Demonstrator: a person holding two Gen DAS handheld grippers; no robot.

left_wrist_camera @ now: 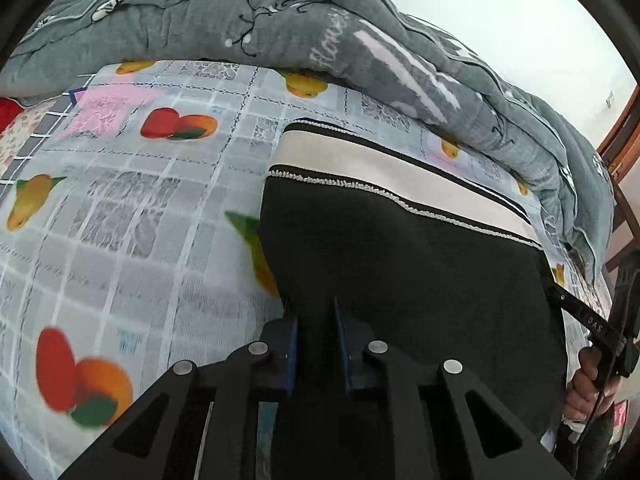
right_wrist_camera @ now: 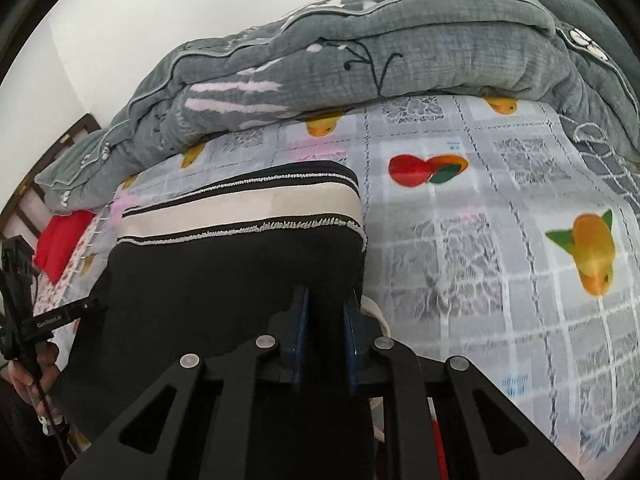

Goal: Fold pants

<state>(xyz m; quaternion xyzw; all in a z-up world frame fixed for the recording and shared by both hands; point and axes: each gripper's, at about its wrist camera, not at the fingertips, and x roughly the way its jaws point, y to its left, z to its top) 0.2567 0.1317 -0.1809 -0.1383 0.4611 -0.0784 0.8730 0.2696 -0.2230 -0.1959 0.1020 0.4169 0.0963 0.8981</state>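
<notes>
Presently, the black pants [left_wrist_camera: 400, 264] are clamped at both near corners by left tongs [left_wrist_camera: 316, 320] and right tongs [right_wrist_camera: 326, 312]; one fold apparently done, further folding remains on the bed [left_wrist_camera: 140, 208].

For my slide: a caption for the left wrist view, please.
Left tool shut on black fabric pants on fruit-print sheet.

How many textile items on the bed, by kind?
Pants, black with a cream stripe: 1
Grey quilt: 1
Fruit-print sheet: 1
Red cloth, kind unclear: 1
Total: 4
</notes>
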